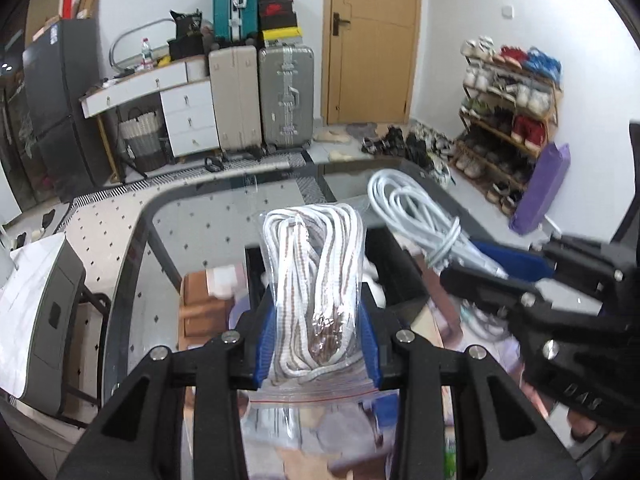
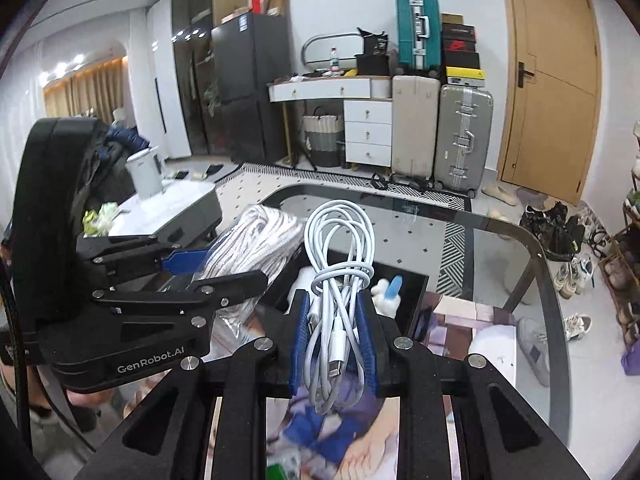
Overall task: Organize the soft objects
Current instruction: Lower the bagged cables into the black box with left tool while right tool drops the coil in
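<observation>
My left gripper (image 1: pixel 316 340) is shut on a clear zip bag of white-and-brown rope (image 1: pixel 316 268), held upright above a black open box (image 1: pixel 400 272) on the glass table. My right gripper (image 2: pixel 335 336) is shut on a coiled white charging cable (image 2: pixel 340 264), held above the same black box (image 2: pixel 404 284). In the left wrist view the right gripper (image 1: pixel 476 264) and its cable (image 1: pixel 416 208) are to the right. In the right wrist view the left gripper (image 2: pixel 208 268) and the rope bag (image 2: pixel 248 244) are to the left. A white-and-blue soft thing (image 2: pixel 390 290) lies in the box.
The glass table (image 2: pixel 500 248) has a dark rim. Printed cloth or a mat (image 2: pixel 352 436) lies below the grippers. A brown box (image 1: pixel 200 304) sits left of the black box. Suitcases (image 1: pixel 260 96), white drawers (image 1: pixel 188 116), a shoe rack (image 1: pixel 504 120) and a door (image 1: pixel 372 40) stand behind.
</observation>
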`<state>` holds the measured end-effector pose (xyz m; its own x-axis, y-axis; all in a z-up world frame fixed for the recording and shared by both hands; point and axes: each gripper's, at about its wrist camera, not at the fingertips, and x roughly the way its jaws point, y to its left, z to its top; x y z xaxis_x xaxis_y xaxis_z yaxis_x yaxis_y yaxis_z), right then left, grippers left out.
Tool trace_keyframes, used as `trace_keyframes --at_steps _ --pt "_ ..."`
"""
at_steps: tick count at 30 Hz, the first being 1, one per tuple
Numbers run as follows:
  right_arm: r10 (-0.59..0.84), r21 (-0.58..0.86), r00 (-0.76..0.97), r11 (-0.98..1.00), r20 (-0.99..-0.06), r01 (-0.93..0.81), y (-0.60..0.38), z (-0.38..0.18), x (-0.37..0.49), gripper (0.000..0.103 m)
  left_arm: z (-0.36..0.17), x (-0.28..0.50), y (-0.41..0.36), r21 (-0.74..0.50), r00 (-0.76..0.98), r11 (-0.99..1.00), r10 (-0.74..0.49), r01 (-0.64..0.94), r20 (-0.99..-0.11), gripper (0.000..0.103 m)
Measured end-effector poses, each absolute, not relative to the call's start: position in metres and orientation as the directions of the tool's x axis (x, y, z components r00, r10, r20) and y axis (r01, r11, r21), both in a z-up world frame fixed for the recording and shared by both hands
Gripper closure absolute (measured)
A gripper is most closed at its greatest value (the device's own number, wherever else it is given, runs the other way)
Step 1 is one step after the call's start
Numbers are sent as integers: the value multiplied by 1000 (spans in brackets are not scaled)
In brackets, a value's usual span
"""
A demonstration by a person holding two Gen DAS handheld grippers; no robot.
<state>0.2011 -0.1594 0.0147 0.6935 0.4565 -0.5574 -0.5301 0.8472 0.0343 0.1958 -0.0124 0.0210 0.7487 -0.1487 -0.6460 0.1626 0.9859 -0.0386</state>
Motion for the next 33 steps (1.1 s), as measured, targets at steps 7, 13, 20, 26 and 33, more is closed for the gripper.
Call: trace_keyframes --at_steps 7,13,20,26,33 --pt "443 64 729 872 -522 -485 -152 -1 249 80 6 238 -10 -44 790 993 -111 106 -602 68" --pt "419 91 722 890 -550 -448 -138 -18 275 80 -35 273 1 -122 724 993 -77 -10 -685 68" --pt "412 108 696 893 -588 -437 -136 -39 299 80 -54 279 -6 -103 683 995 -64 -17 -728 68" --pt "414 122 665 890 -622 -439 -145 -55 302 80 -58 274 -15 -45 682 999 -41 12 -730 67" --pt "422 136 646 885 -636 -445 -148 -63 301 80 -58 274 -13 -45 673 999 -19 -21 -739 54"
